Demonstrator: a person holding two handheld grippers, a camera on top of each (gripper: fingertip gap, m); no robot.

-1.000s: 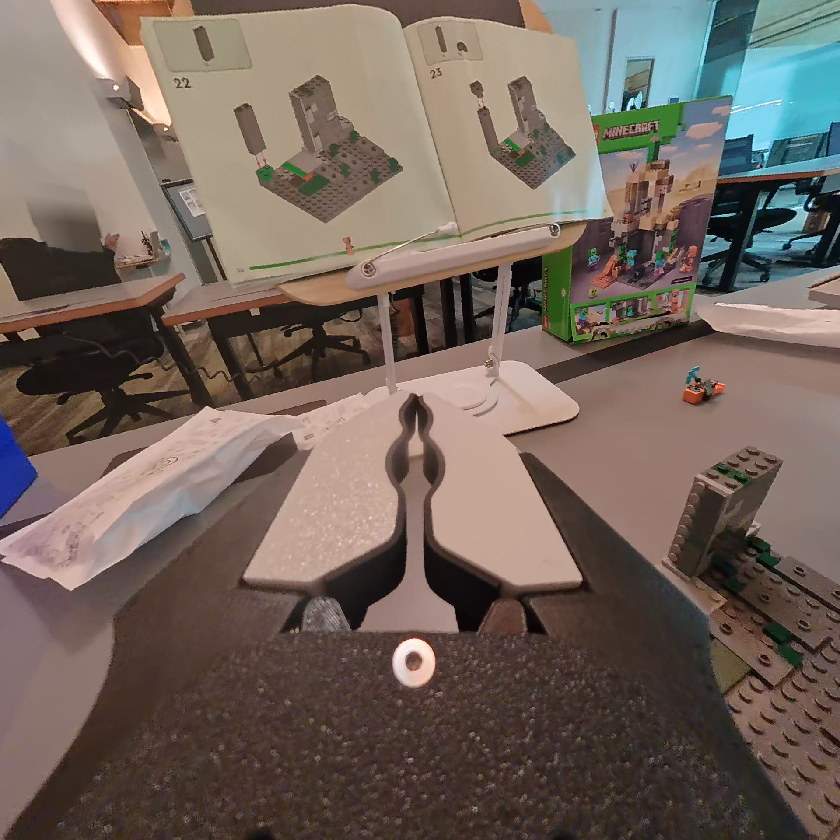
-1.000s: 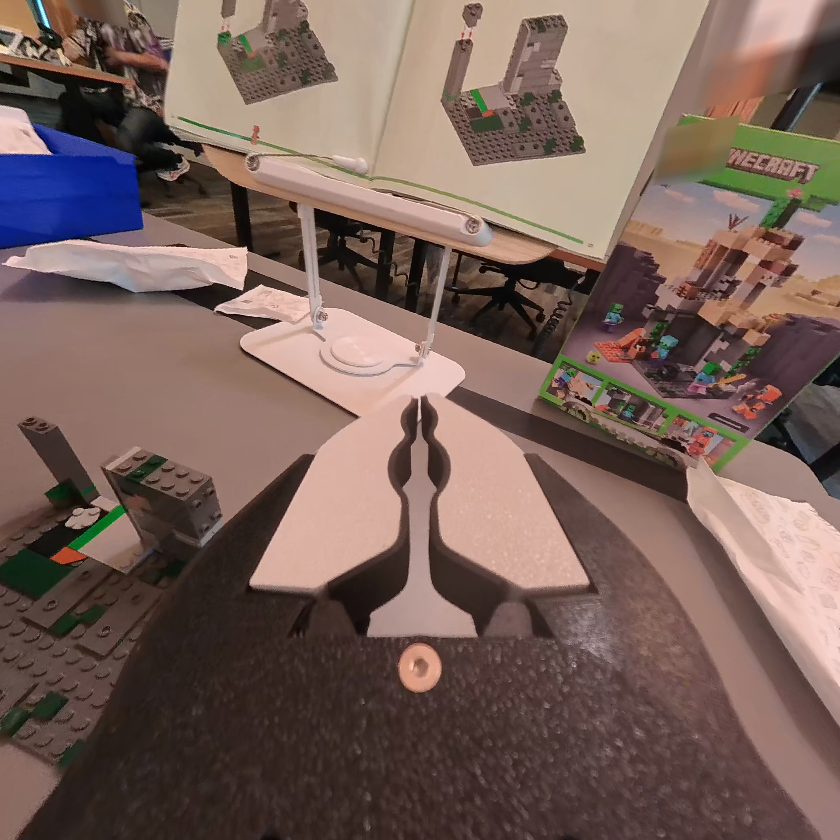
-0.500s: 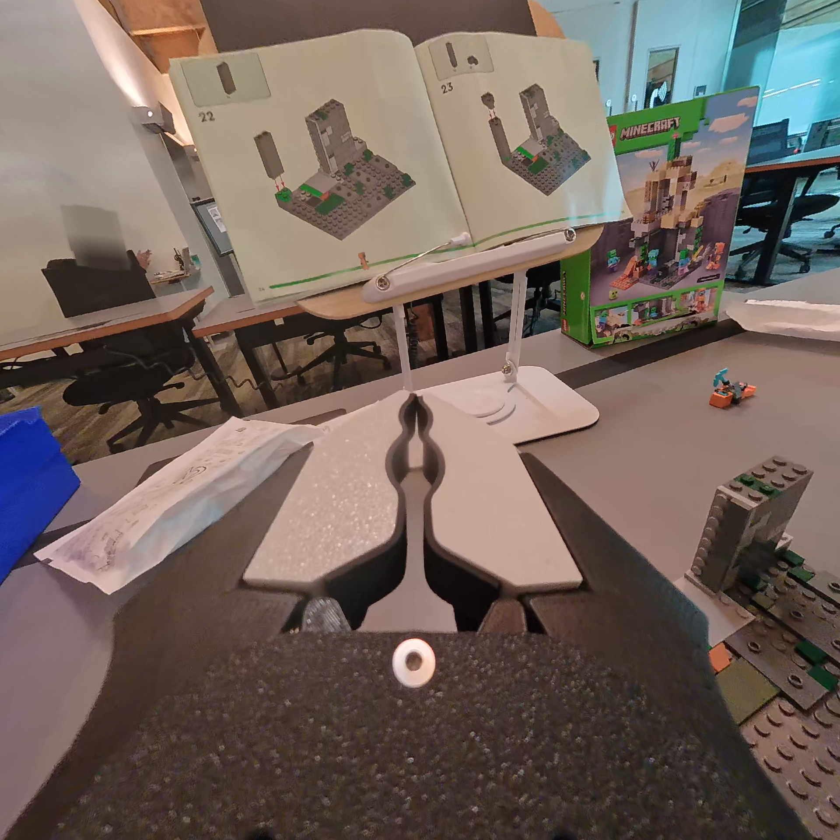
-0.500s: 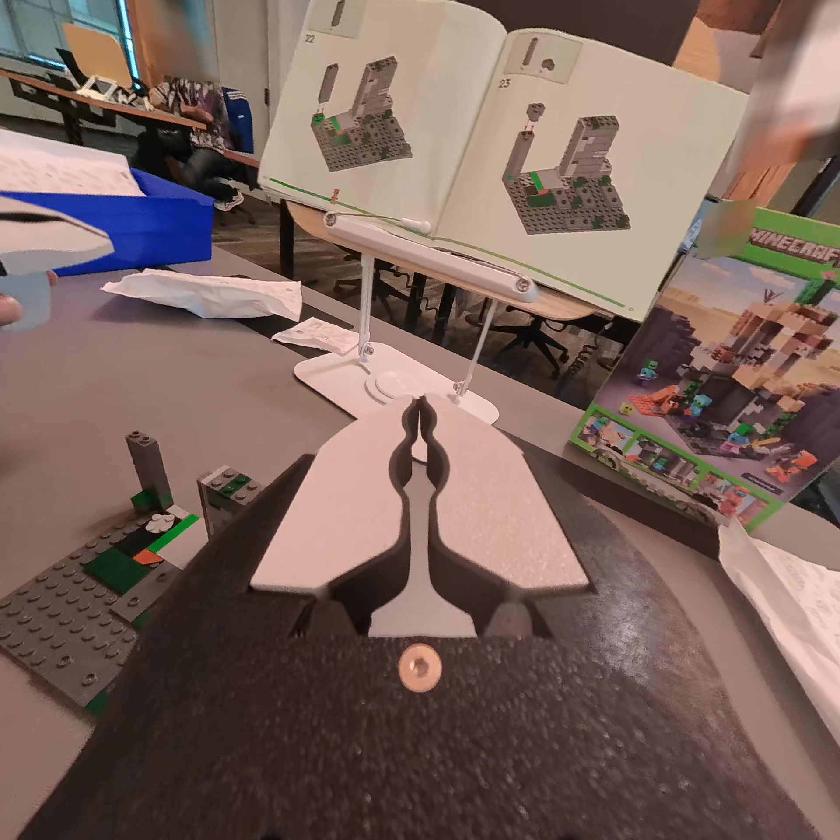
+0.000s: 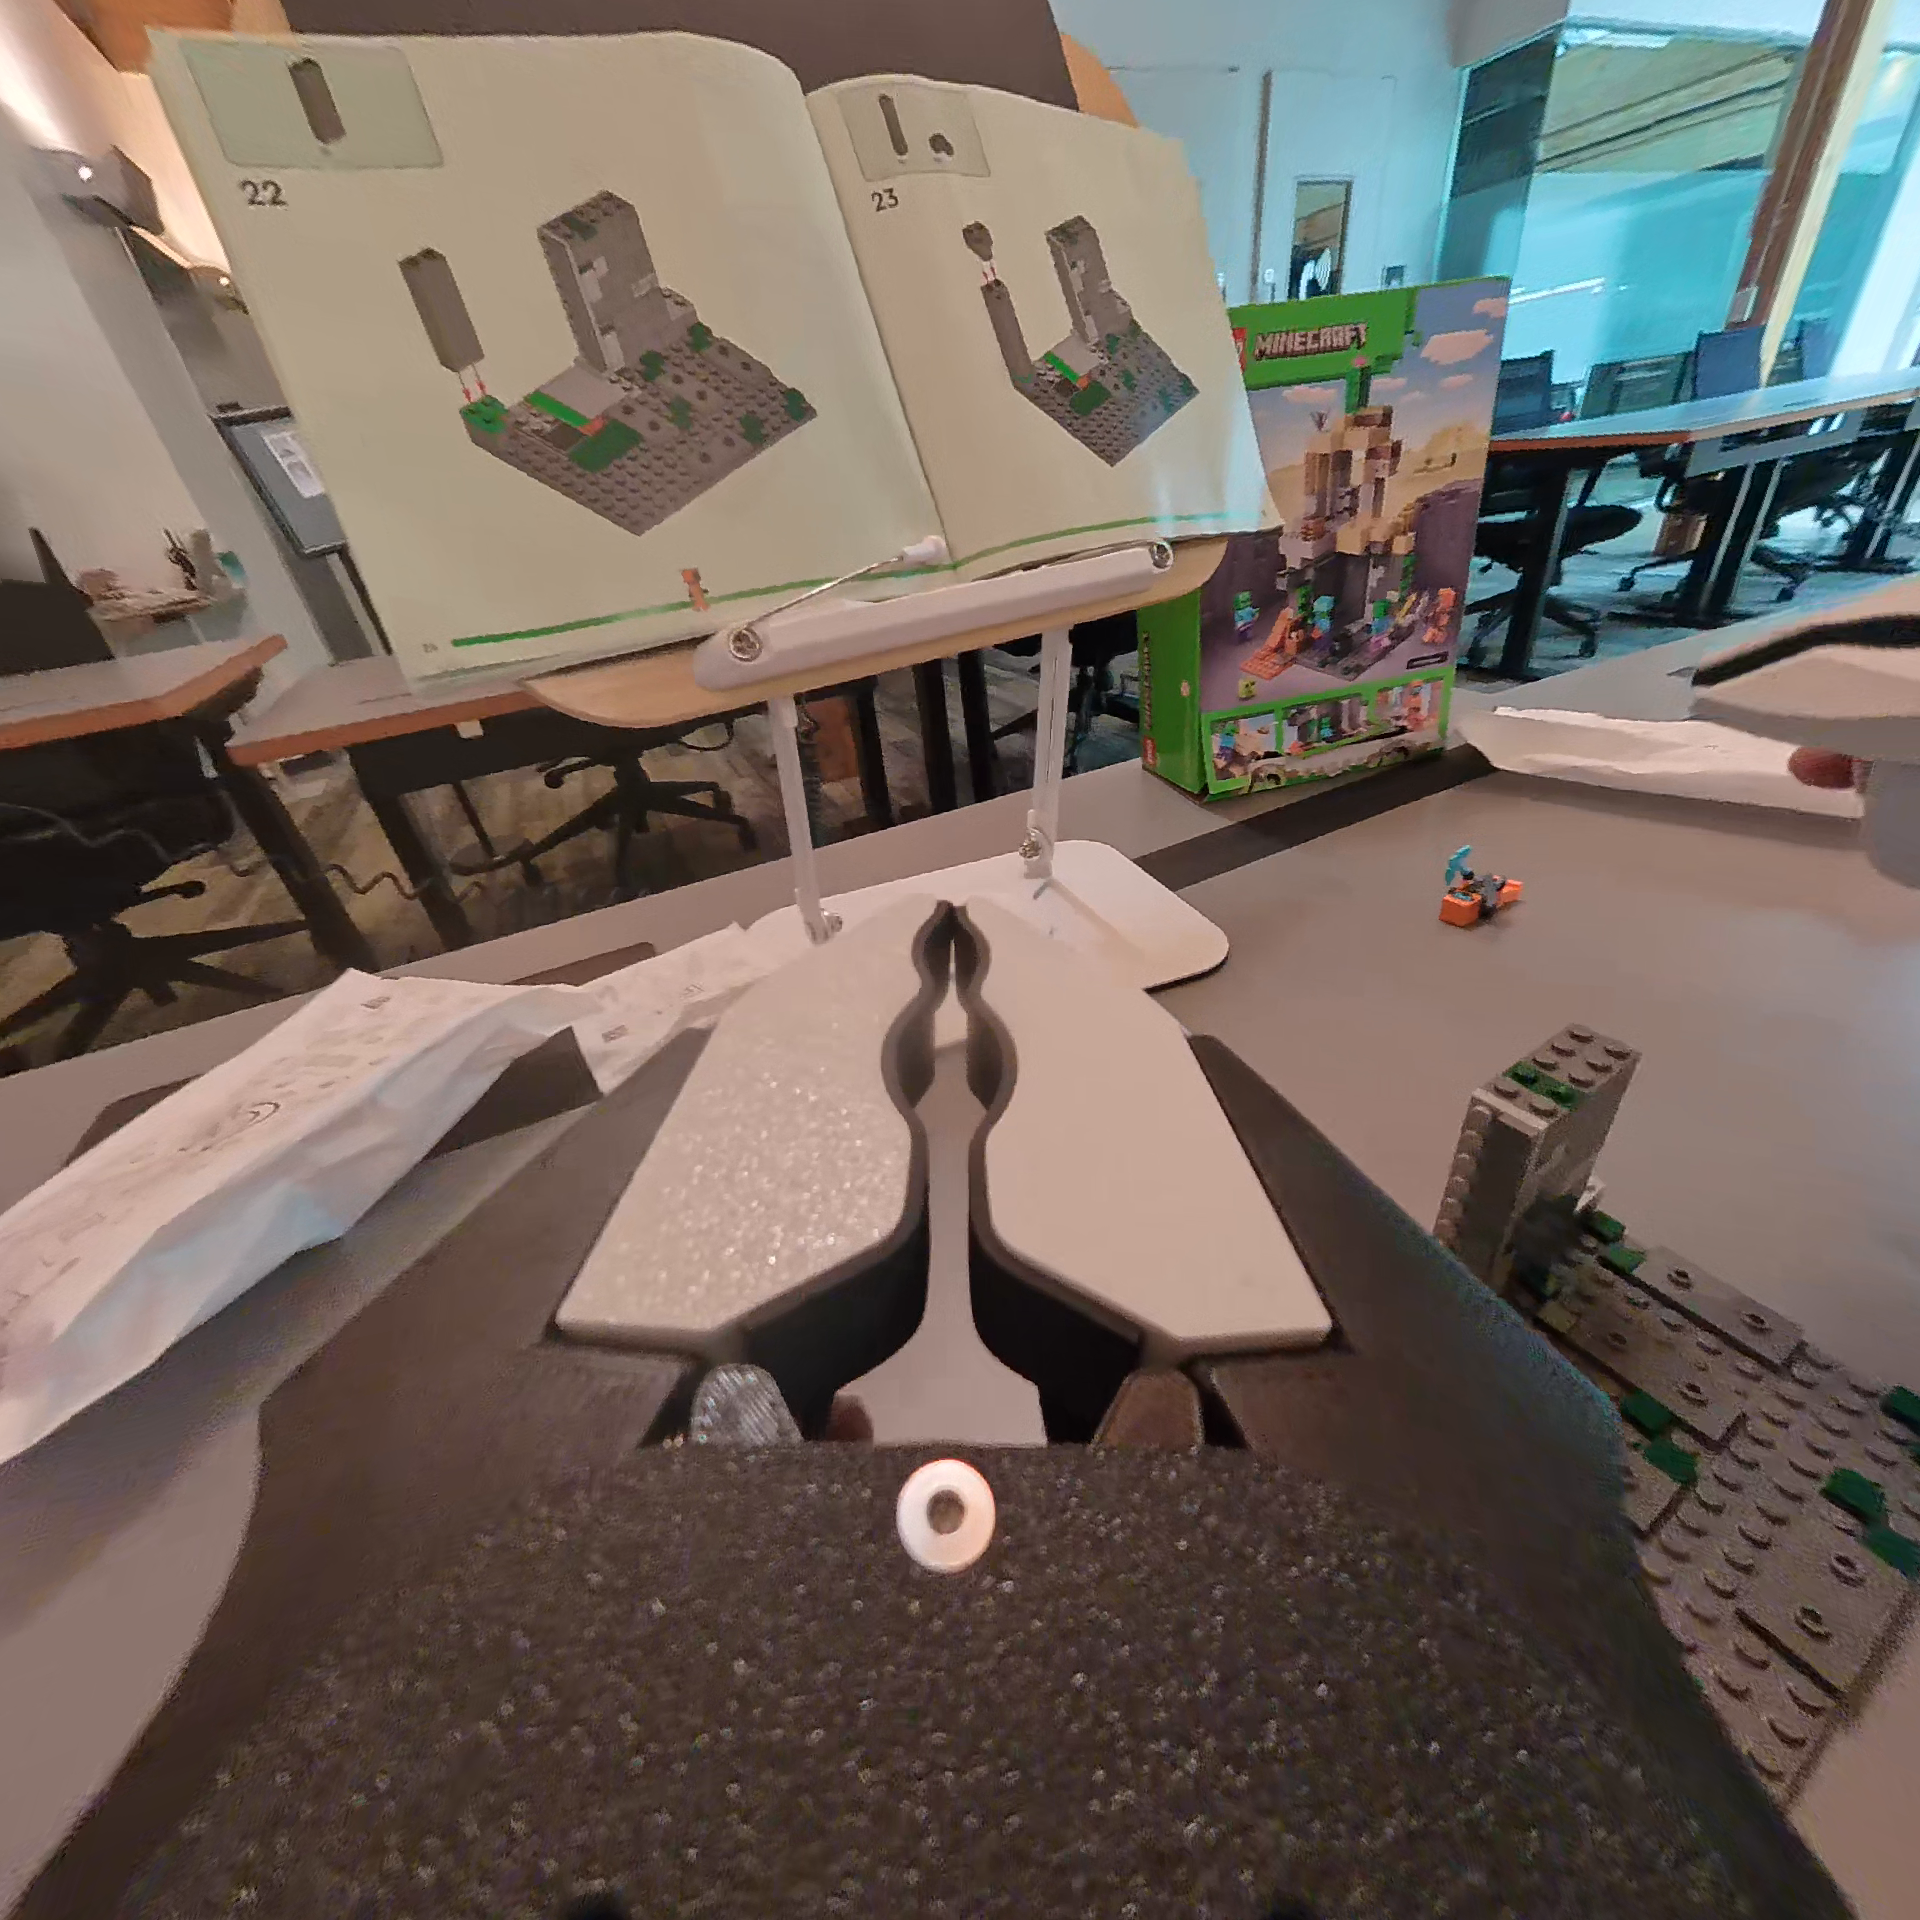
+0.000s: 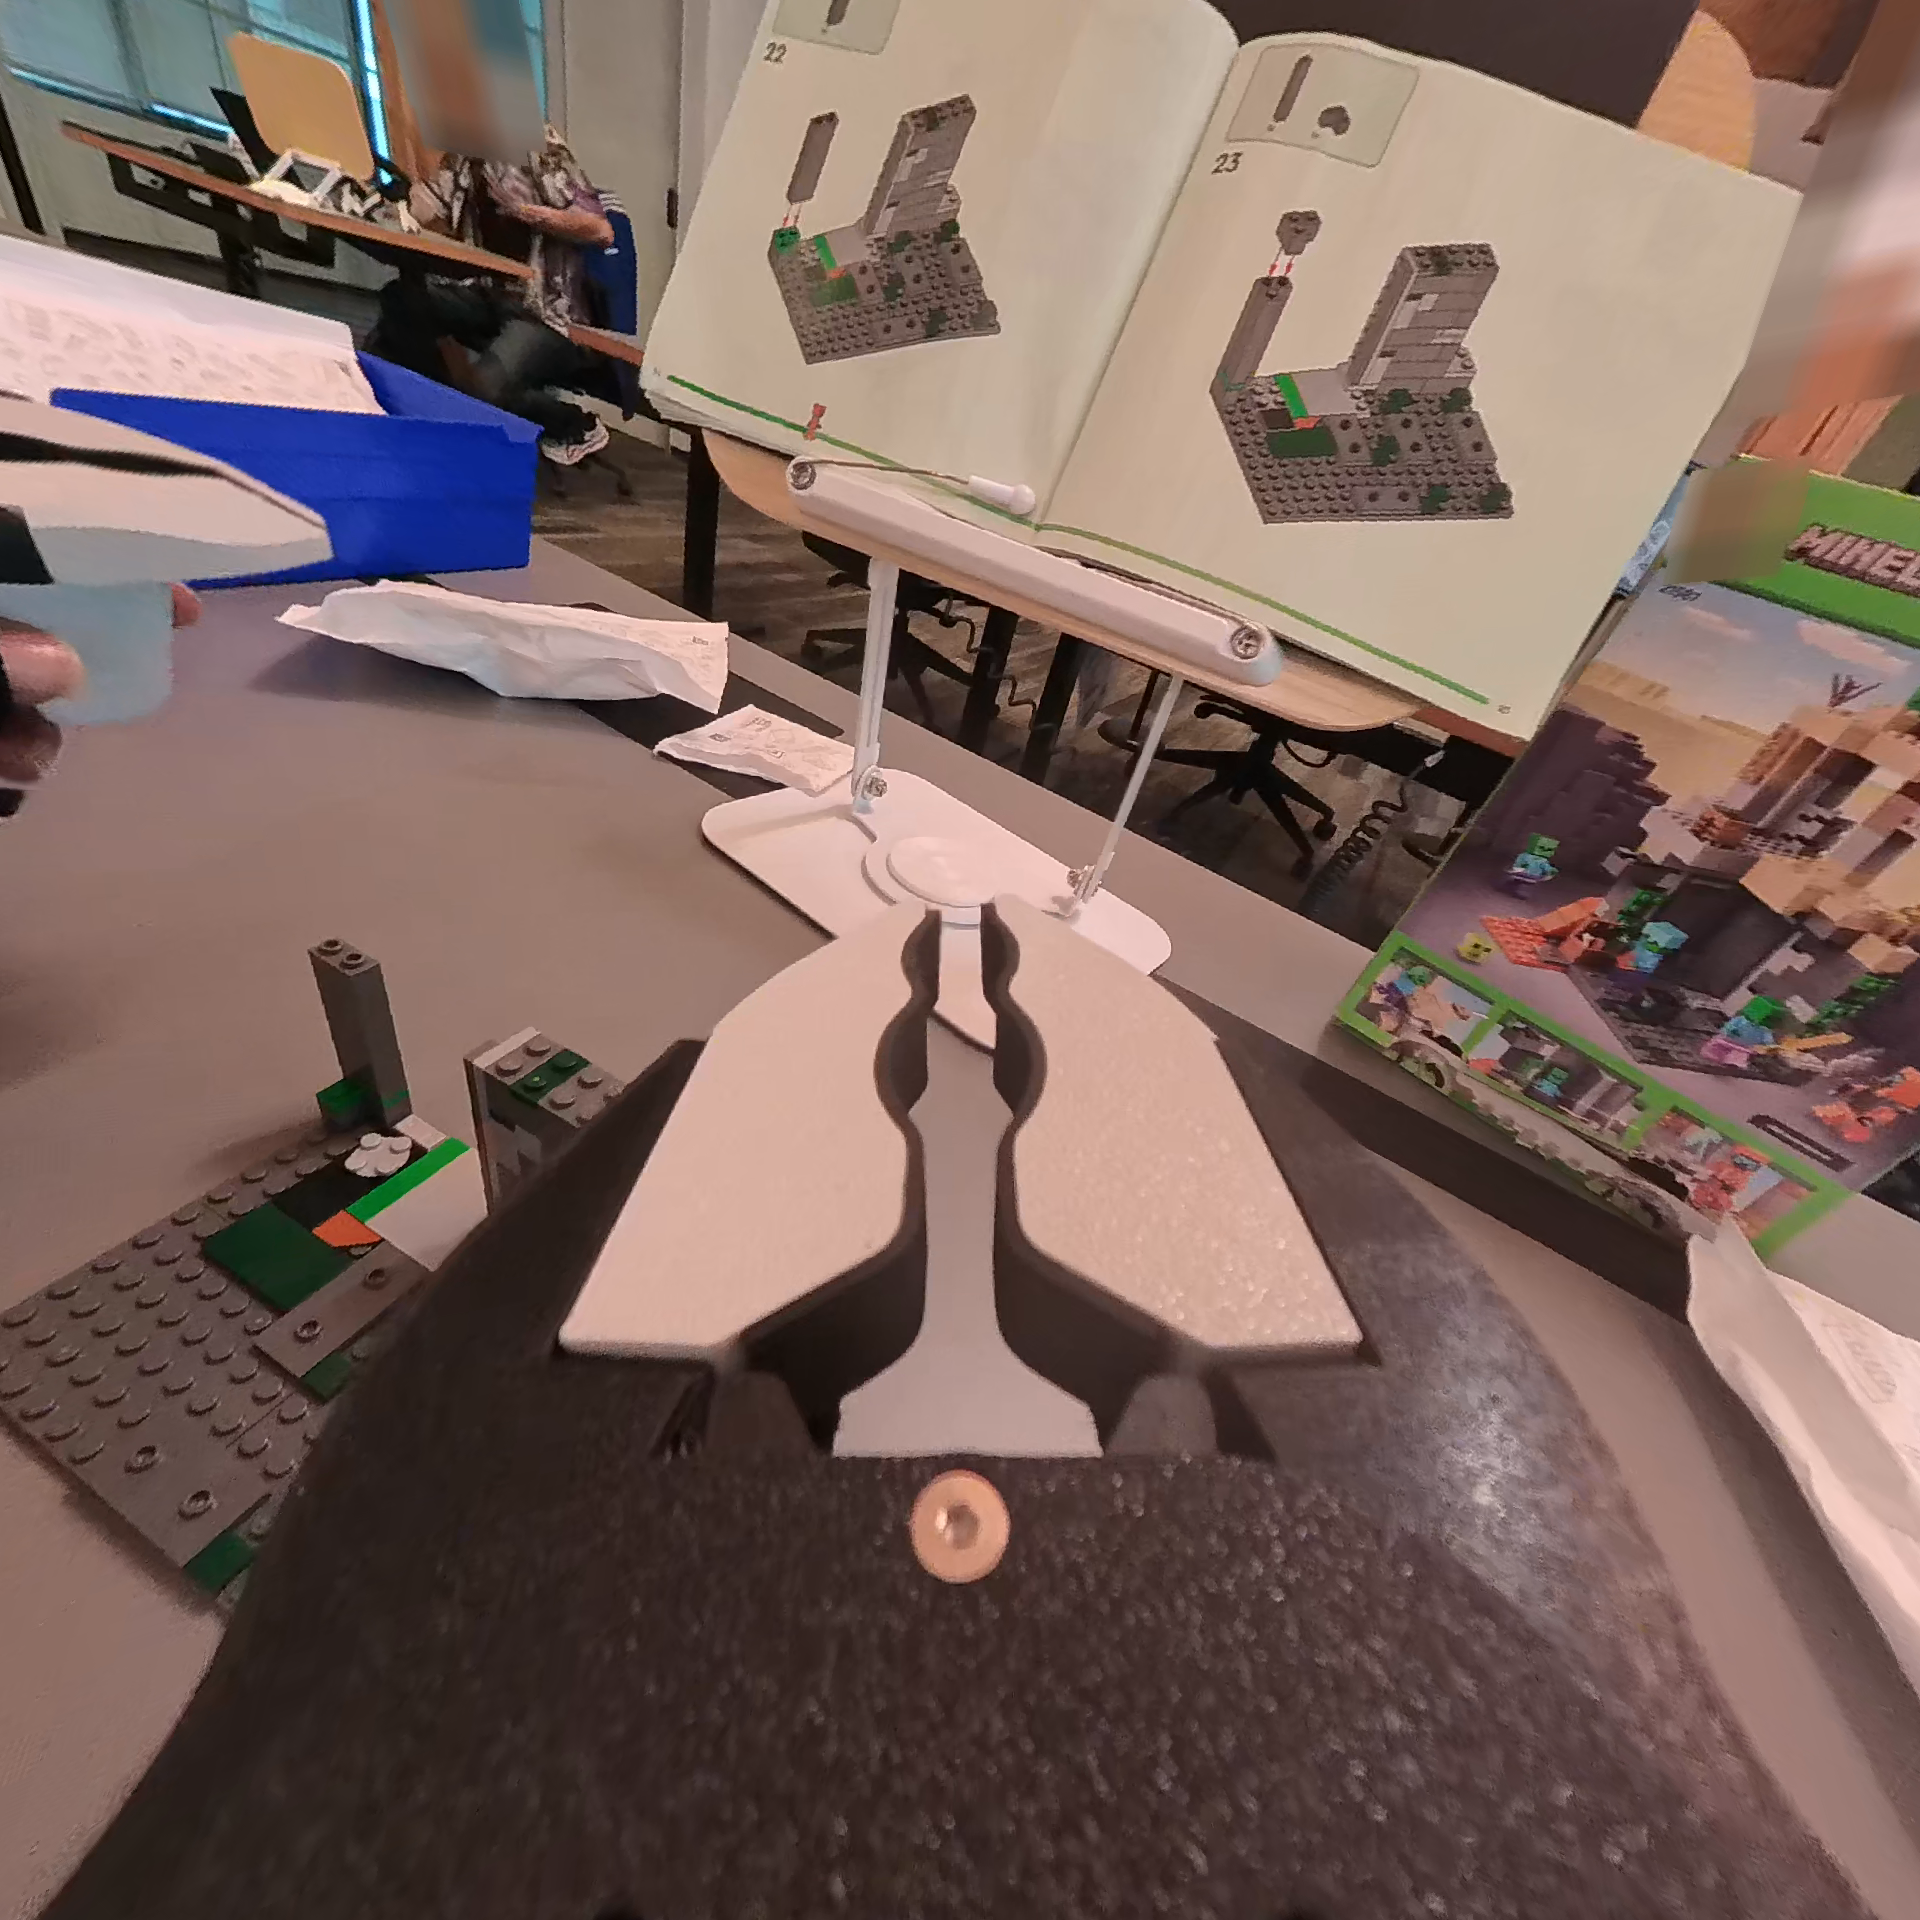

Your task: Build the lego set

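Note:
The grey Lego baseplate [image 6: 135, 1382] lies on the grey table left of my right gripper. A tall dark grey pillar [image 6: 358, 1029] and a grey wall block [image 6: 535, 1101] with green studs stand on it. In the left wrist view the baseplate [image 5: 1766, 1507] and wall block [image 5: 1538, 1143] sit at the lower right. My left gripper [image 5: 951, 914] is shut and empty, above the table and left of the build. My right gripper [image 6: 961, 920] is empty, its tips a narrow gap apart, and points at the book stand. The open instruction booklet [image 5: 675, 343] rests on that stand.
The set's box [image 5: 1340, 540] stands behind the stand's white base [image 6: 810, 842]. A small orange and blue figure [image 5: 1475, 894] lies on the table. White paper bags [image 5: 260, 1143] [image 6: 1829, 1403] lie at both sides. A blue bin [image 6: 312, 457] is at the far left. Tip to tip, the grippers are about 20 cm apart. The baseplate [image 5: 1766, 1507] is about 20 cm from both grippers' fingertips. My right wrist view [image 6: 259, 1447] looks at it from another angle.
Both grippers have drawn back and risen, so more of the booklet and build shows. The right gripper's tips, touching before, now stand slightly apart. The left stays shut.

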